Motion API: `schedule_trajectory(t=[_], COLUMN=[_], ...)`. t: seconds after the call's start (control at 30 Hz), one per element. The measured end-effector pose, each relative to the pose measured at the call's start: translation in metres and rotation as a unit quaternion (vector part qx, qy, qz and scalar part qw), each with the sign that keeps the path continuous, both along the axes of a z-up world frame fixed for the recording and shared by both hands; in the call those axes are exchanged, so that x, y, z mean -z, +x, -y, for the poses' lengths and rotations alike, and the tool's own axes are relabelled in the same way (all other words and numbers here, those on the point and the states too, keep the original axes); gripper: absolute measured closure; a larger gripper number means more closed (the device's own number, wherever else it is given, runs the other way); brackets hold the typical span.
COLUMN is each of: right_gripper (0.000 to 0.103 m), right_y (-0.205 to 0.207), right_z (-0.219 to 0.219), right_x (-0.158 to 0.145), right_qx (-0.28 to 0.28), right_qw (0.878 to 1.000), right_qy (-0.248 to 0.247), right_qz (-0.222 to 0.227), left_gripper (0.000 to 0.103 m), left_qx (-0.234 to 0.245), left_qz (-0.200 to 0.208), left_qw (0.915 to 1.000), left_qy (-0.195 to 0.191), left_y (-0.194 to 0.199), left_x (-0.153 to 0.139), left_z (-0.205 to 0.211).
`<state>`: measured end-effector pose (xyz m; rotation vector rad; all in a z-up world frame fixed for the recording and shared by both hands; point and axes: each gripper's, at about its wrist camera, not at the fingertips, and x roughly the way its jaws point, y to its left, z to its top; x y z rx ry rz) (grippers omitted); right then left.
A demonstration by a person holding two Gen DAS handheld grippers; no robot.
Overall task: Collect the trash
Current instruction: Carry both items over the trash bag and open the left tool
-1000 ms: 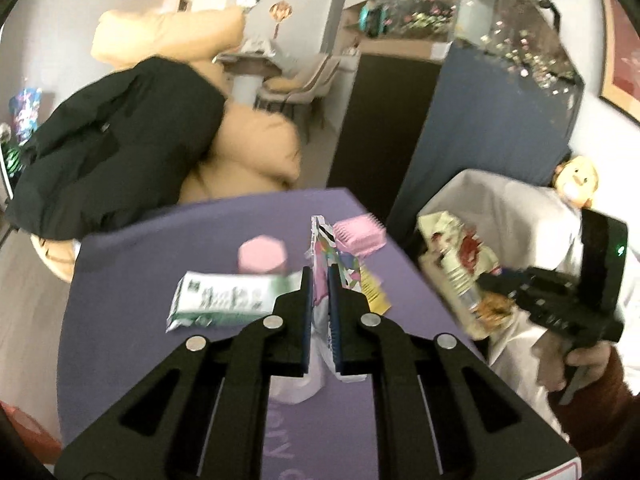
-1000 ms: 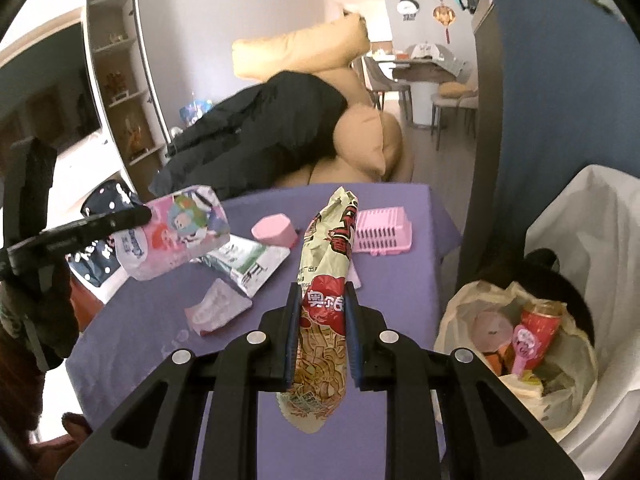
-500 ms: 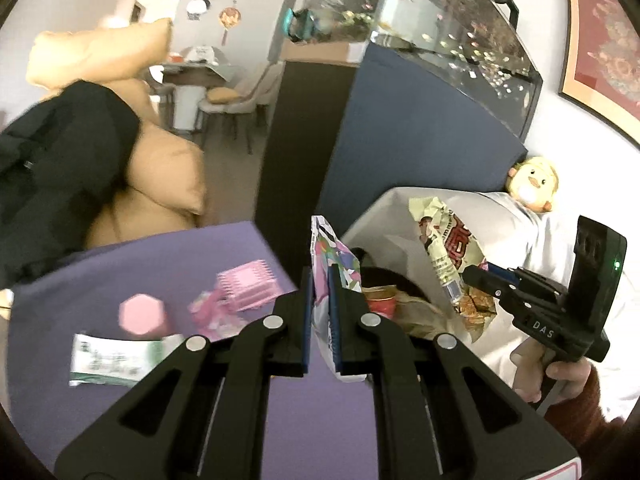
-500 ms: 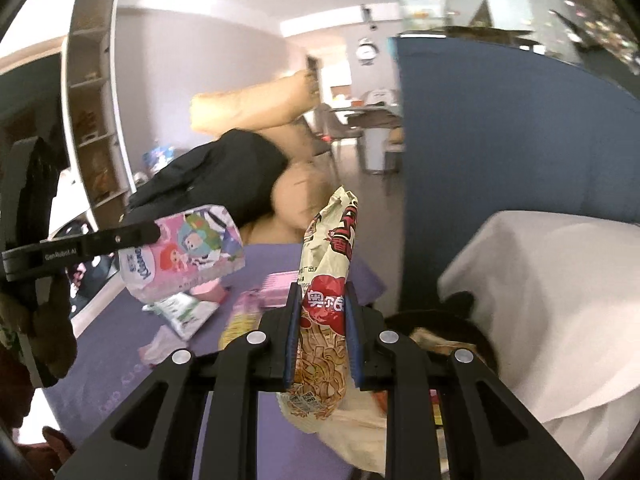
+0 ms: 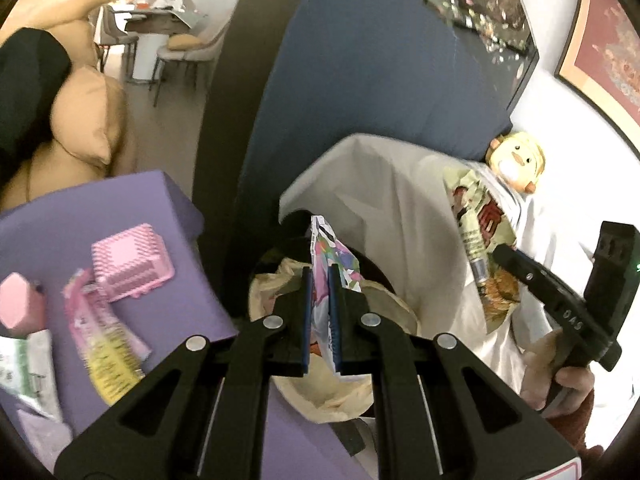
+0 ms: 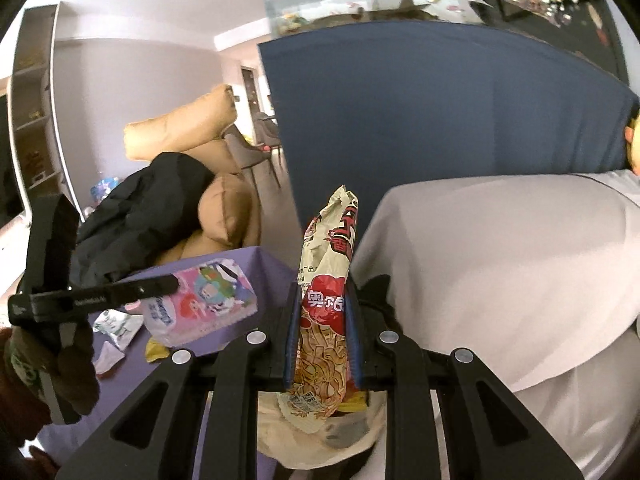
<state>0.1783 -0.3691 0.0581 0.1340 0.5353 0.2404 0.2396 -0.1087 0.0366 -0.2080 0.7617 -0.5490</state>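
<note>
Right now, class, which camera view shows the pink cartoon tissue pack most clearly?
The right wrist view: the pink tissue pack shows its printed side there, pinched by the left claw. The left wrist view shows the pack only edge-on between that claw's fingers, above the trash bag.

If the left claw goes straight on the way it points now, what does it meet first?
Most likely the trash bag in the bin below: the left claw, shut on a pink wrapper, points down at its open mouth. Depth is unclear.
</note>
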Motion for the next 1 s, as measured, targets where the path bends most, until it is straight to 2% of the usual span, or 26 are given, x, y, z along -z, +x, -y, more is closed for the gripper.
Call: schedule_trajectory(t=[0.3, 0.57, 0.67, 0.8, 1.0], right_gripper=[0.083, 0.083, 0.083, 0.083, 0.083], right_y=[0.019, 0.032, 0.039, 0.048, 0.062], right_z=[0.007, 0.003, 0.002, -0.001, -0.023], right_x=[0.028, 0.031, 0.033, 0.040, 0.062], right_qx=[0.009, 0.007, 0.002, -0.008, -0.033], right_qw=[0.999, 0.999, 0.999, 0.998, 0.994], right_qy=[0.006, 0.014, 0.025, 0.031, 0.019], right_qz=[-0.033, -0.039, -0.042, -0.060, -0.100], left_gripper=[0.096, 0.096, 0.096, 0.070, 0.058], left_qx=[0.023, 0.039, 0.053, 0.047, 0.005], left_qz=[-0.038, -0.078, -0.090, -0.091, -0.073], left_qw=[0.9990, 0.9962, 0.9944, 0.9940, 0.9970], left_qy=[-0.002, 0.004, 0.022, 0.036, 0.023], left_y=[0.035, 0.034, 0.027, 0.022, 0.015], left_x=[0.046, 0.074, 0.080, 0.084, 0.068], left_z=[0.041, 0.056, 0.062, 0.064, 0.035])
